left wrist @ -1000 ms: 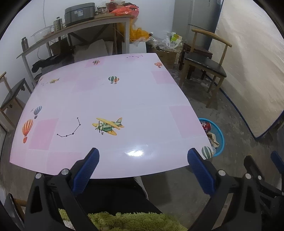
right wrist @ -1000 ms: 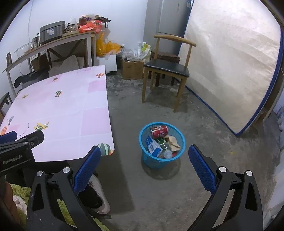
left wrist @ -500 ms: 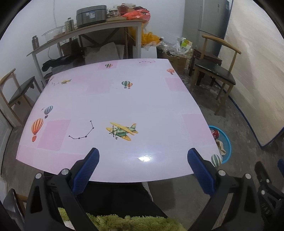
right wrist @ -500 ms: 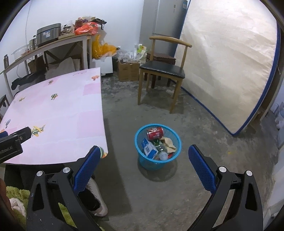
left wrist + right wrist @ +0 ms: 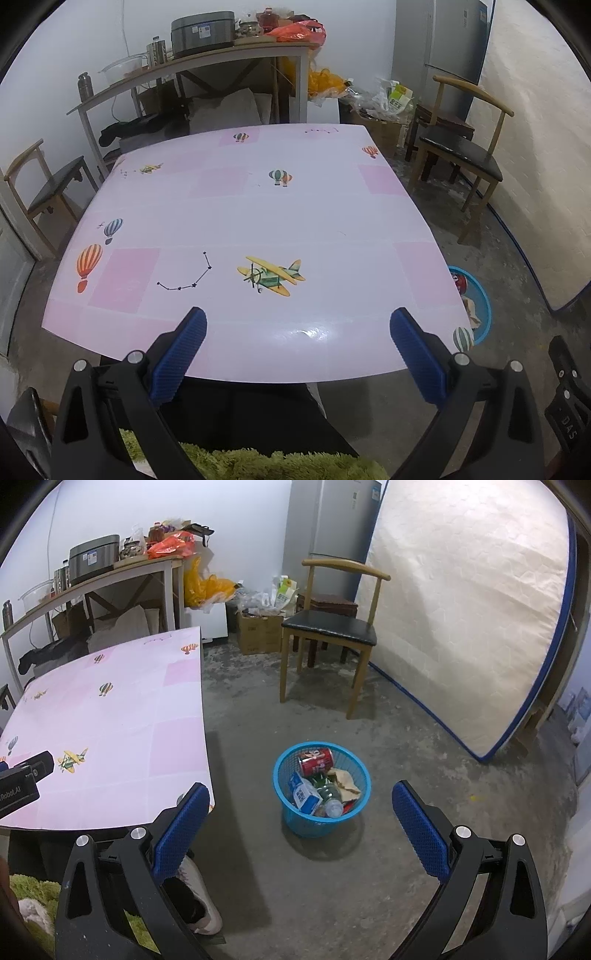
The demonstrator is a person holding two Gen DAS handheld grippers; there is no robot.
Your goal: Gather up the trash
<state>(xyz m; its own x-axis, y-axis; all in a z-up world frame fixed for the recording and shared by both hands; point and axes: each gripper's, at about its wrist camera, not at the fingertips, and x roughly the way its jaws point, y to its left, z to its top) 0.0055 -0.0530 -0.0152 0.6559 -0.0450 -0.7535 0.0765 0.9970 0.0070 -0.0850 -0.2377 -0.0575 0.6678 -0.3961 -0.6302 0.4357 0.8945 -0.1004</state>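
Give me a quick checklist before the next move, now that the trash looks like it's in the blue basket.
1. Left tongs empty: ok, open with nothing between them.
2. Right tongs empty: ok, open and held over the floor.
3. Pink table free of trash: ok, only printed planes and balloons show on it.
4. Blue basket upright beside the table: ok, it stands on the concrete floor.
5. Trash inside the basket: ok, red can, carton, plastic bottle and crumpled paper sit below the rim.
6. Floor under the table: cannot tell, hidden.
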